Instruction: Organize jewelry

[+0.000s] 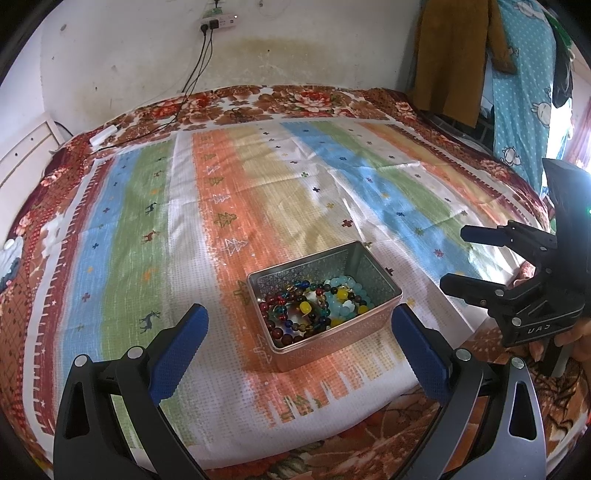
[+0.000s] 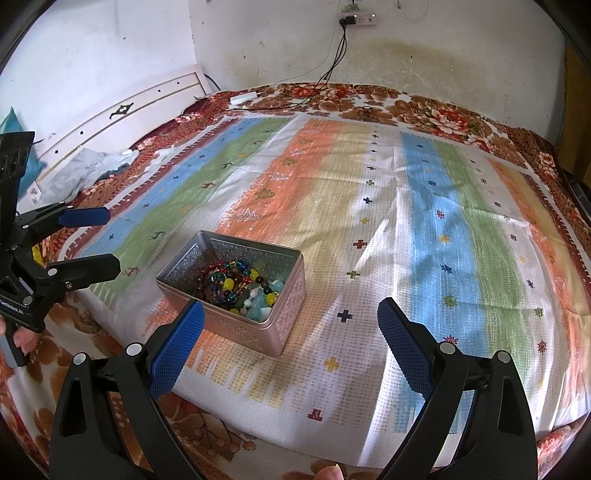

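- A rectangular metal tin (image 1: pixel 325 295) is parked on the bed, on a striped cloth (image 1: pixel 258 177) with little deer, tree and cross prints. The lid is off, or at least none is seen on it.
- The tin is loaded with beaded bracelets (image 1: pixel 314 306): dark red and amber beads are piled toward one end, pale turquoise ones toward the other, with a few fat yellow beads mixed in between. It's all tangled together, so separate pieces can't really be counted.
- The left claw (image 1: pixel 299 332) is held spread wide, nothing gripped. In its own view the tin is framed right between the two blue fingertips (image 1: pixel 177 354), though neither pad is touching it.
- The right claw (image 2: pixel 290 332) is also spread wide and empty. Its left blue pad (image 2: pixel 177 350) is seen just beside the tin's near corner (image 2: pixel 273 332), but contact can't be confirmed from this angle.
- Each claw is caught in the other's camera: the right one (image 1: pixel 454 258) off at the right edge with its jaws apart, the left one (image 2: pixel 107 243) at the left edge, same deal.
- A floral blanket (image 1: pixel 295 103) is spread under the striped cloth and shows all around it.
- Black cables (image 1: pixel 199 62) are run down the white wall from a power strip (image 1: pixel 218 20) onto the bed.
- A brown garment (image 1: pixel 454 55) is hung up at the far right, next to a blue dotted fabric (image 1: pixel 524 92).
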`<move>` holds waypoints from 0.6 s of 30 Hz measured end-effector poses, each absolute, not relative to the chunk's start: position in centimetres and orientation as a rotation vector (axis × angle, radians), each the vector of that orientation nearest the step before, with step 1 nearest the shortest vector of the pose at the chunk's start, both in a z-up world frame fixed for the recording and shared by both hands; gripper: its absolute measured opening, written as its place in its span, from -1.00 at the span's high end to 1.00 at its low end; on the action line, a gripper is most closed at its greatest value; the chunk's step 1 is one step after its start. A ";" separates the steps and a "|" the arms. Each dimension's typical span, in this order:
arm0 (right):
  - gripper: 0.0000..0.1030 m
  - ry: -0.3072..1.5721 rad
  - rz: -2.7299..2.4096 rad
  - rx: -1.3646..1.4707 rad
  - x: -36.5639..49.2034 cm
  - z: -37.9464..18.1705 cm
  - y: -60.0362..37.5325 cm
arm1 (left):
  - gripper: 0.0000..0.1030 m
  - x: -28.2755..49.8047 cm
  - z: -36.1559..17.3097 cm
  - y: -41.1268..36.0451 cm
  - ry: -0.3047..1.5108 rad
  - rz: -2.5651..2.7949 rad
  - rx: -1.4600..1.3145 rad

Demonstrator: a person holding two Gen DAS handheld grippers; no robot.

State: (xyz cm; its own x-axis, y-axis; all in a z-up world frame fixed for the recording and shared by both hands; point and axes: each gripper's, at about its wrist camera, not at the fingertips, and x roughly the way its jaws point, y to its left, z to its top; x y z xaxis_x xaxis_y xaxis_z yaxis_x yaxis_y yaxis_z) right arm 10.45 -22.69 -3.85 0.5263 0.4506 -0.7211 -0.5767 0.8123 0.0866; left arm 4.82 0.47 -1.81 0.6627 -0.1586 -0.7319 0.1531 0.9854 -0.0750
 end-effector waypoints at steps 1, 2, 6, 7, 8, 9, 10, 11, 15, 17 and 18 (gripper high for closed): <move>-0.85 0.809 0.618 -0.171 10.5 -3.8 -22.7 | -0.89 4.8 -1.8 0.4 0.829 -0.177 -0.007; -0.85 0.810 0.618 -0.170 10.5 -3.8 -22.6 | -0.89 4.8 -1.9 0.5 0.830 -0.177 -0.005; -0.85 0.811 0.619 -0.172 10.5 -3.9 -22.6 | -0.89 4.8 -2.1 0.2 0.836 -0.179 0.005; -0.85 0.811 0.619 -0.172 10.5 -3.9 -22.7 | -0.89 4.7 -2.2 0.2 0.836 -0.180 0.004; -0.85 0.811 0.619 -0.172 10.5 -3.9 -22.6 | -0.89 4.7 -2.2 0.2 0.837 -0.181 0.002; -0.85 0.811 0.619 -0.173 10.5 -3.9 -22.7 | -0.89 4.7 -2.2 0.2 0.837 -0.181 0.000; -0.85 0.812 0.620 -0.174 10.5 -3.9 -22.6 | -0.89 4.7 -2.2 0.2 0.837 -0.179 0.000; -0.85 0.812 0.620 -0.175 10.5 -4.0 -22.6 | -0.89 4.7 -2.3 0.2 0.838 -0.180 0.000; -0.85 0.814 0.621 -0.176 10.5 -4.0 -22.6 | -0.89 4.7 -2.2 0.3 0.837 -0.181 0.003; -0.85 0.815 0.622 -0.178 10.5 -4.1 -22.5 | -0.89 4.7 -2.2 0.2 0.837 -0.181 0.004; -0.85 0.815 0.622 -0.179 10.4 -4.1 -22.4 | -0.89 4.7 -2.2 0.3 0.838 -0.181 0.002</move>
State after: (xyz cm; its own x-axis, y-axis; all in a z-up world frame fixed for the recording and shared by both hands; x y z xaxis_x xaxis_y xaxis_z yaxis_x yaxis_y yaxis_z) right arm 10.42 -22.44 -4.15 0.5200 0.4490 -0.7266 -0.5825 0.8086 0.0827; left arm 4.71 0.25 -2.24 0.6546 -0.1590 -0.7390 0.1607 0.9846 -0.0696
